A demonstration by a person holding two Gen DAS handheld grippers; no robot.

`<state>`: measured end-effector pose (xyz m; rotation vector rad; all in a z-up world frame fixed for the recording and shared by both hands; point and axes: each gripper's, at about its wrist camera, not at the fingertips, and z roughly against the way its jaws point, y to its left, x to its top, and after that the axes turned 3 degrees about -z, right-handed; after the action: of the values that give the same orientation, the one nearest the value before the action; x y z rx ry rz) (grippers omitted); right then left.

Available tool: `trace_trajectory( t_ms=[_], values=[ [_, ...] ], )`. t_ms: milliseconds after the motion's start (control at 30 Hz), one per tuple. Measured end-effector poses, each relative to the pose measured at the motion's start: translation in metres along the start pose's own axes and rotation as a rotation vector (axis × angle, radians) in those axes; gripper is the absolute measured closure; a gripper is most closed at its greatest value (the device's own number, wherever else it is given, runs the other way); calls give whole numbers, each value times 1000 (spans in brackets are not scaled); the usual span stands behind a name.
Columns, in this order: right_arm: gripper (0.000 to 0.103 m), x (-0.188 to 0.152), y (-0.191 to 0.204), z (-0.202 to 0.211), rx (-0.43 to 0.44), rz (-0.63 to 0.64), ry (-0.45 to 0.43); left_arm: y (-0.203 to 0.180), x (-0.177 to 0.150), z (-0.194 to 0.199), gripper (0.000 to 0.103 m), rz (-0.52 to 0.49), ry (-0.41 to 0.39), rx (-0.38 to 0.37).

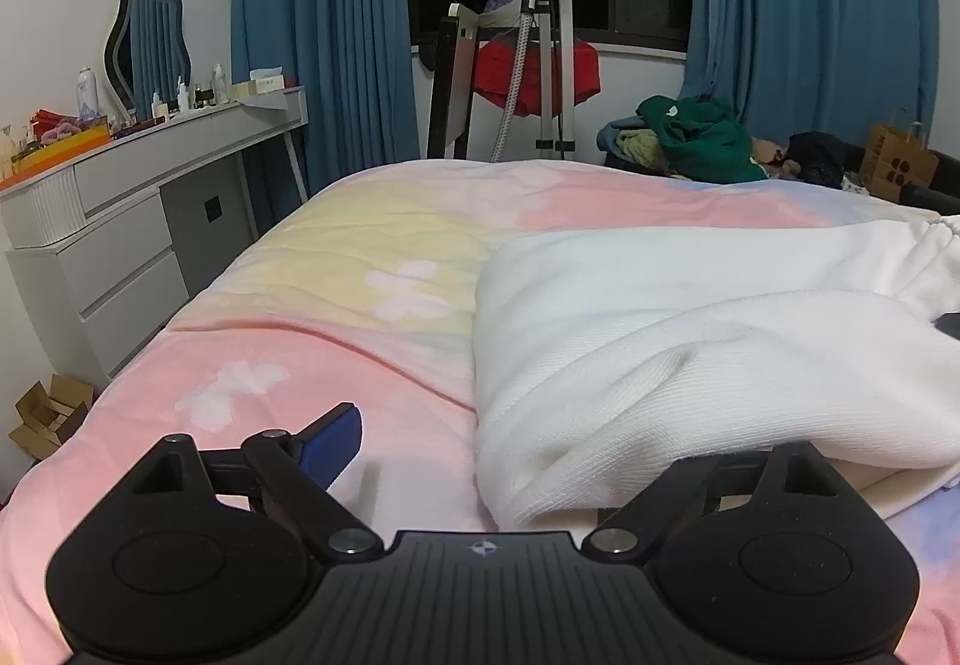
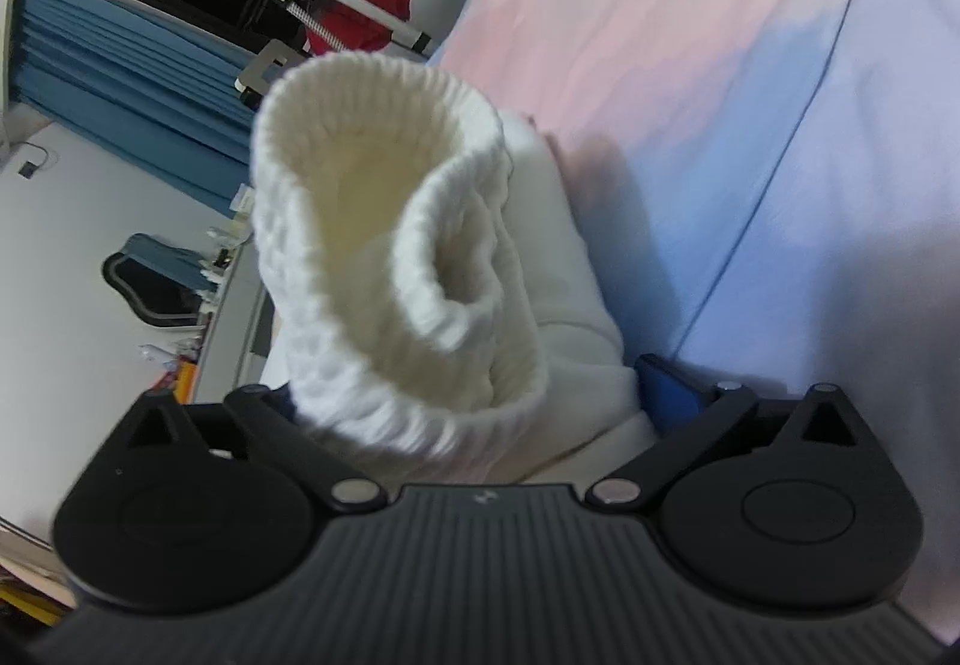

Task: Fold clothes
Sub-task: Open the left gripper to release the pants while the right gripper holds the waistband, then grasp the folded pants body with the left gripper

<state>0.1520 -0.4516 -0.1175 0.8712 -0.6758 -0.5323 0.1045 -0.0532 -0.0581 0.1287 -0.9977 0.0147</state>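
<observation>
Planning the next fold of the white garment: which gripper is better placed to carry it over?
Probably the right gripper: the ribbed cuff of the white garment sits raised between its jaws. The left gripper looks open at the garment's edge.

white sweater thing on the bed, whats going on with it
A person is folding a white knit garment on a bed with a pastel pink, yellow and blue cover, working a hand-held gripper in each hand. The right hand-held gripper has a ribbed cuff or hem bunched between its fingers, lifted off the bed. The left hand-held gripper sits low at the garment's near edge, jaws wide, one finger hidden under the fabric. The fold looks partway done.
</observation>
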Motion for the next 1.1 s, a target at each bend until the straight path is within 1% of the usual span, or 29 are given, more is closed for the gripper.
trace_trajectory(
  t_ms=[100, 200, 333, 367, 433, 500, 600, 667, 733, 767, 800, 833, 867, 900, 933, 1000, 1033, 1100],
  values=[
    [0, 2, 2, 2, 33, -9, -6, 1, 0, -2, 12, 6, 7, 1],
    [0, 1, 7, 7, 68, 20, -27, 1, 1, -3, 12, 12, 15, 2],
    [0, -5, 7, -8, -11, 59, 23, 1, 1, -5, 11, 17, 23, 4],
    [0, -6, 9, -7, -26, 68, 21, 1, 1, -4, 11, 13, 24, 4],
    [5, -9, 13, -6, -57, 87, 16, 2, 2, -2, 11, 13, 32, -6],
    [19, -11, 17, -4, -88, 105, 12, 4, 3, 0, 11, 23, 56, -37],
    [28, -11, 21, 4, -104, 102, 0, 10, 4, 6, 11, 58, 102, -112],
    [32, -11, 25, 9, -113, 108, -13, 15, 3, 13, 11, 88, 126, -171],
    [33, -12, 29, 12, -111, 118, -35, 24, 3, 23, 10, 131, 116, -230],
    [34, -13, 30, 13, -110, 117, -42, 30, 3, 30, 10, 170, 97, -274],
    [34, -13, 30, 15, -109, 116, -50, 37, 5, 35, 10, 226, 61, -332],
    [34, -13, 30, 15, -110, 116, -54, 44, 6, 40, 4, 282, 21, -388],
    [34, -12, 30, 14, -111, 115, -57, 50, 8, 42, 2, 332, -12, -432],
    [34, -11, 31, 14, -113, 115, -61, 54, 11, 41, 1, 368, -27, -449],
    [34, -10, 30, 13, -114, 119, -64, 56, 12, 36, 1, 396, -26, -443],
    [34, -7, 30, 10, -117, 128, -68, 61, 12, 21, 1, 454, -1, -406],
    [34, -7, 30, 9, -118, 128, -70, 64, 11, 11, 1, 483, 26, -391],
    [34, -7, 31, 7, -120, 129, -73, 67, 6, -12, 2, 536, 113, -388]
  ],
)
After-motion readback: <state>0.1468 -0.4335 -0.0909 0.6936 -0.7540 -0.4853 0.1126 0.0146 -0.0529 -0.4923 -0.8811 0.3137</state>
